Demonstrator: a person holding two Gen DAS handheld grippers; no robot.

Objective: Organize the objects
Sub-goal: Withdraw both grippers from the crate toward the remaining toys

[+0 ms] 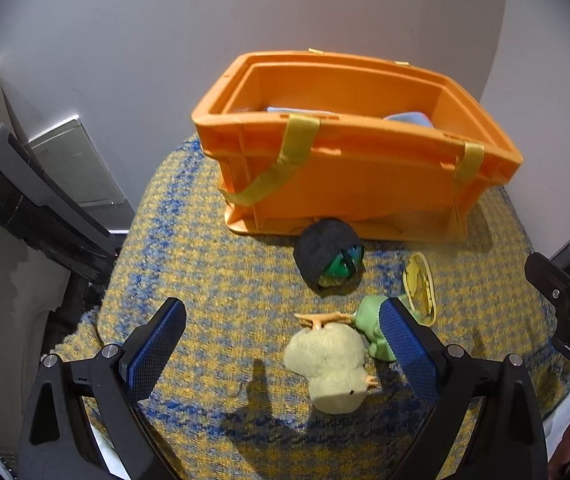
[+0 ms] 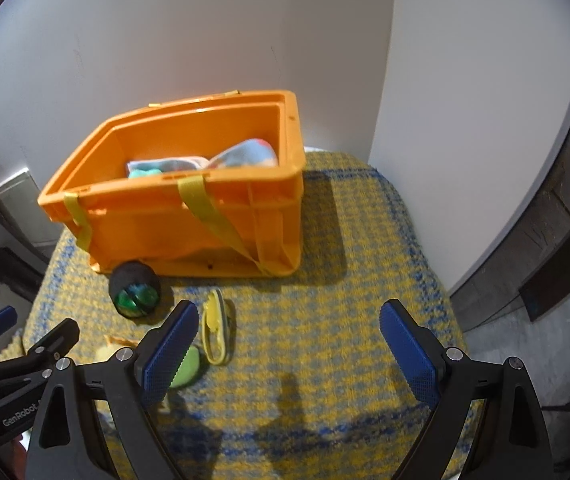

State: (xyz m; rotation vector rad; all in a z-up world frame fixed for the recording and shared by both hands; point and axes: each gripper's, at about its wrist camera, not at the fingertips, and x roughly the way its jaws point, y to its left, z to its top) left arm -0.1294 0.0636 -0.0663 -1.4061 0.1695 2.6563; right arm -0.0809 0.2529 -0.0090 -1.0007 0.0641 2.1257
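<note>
An orange crate (image 1: pixel 349 184) with yellow straps stands on a yellow-blue woven mat (image 1: pixel 213 280); in the right wrist view the crate (image 2: pixel 189 216) holds light blue cloth items (image 2: pixel 221 160). In front lie a dark ball with a green inside (image 1: pixel 327 254), a yellow plastic piece (image 1: pixel 419 284), a green soft toy (image 1: pixel 369 320) and a pale yellow plush chick (image 1: pixel 333 364). My left gripper (image 1: pixel 285 344) is open above the mat, the chick between its fingers. My right gripper (image 2: pixel 289 352) is open and empty over the mat, right of the yellow piece (image 2: pixel 217 332) and green toy (image 2: pixel 187 368).
A white wall rises behind the crate. A dark chair-like object (image 1: pixel 25 200) and a grey panel (image 1: pixel 77 164) stand at the left of the mat. Dark flooring (image 2: pixel 545 320) lies past the mat's right edge. The other gripper's body (image 1: pixel 565 304) shows at the right.
</note>
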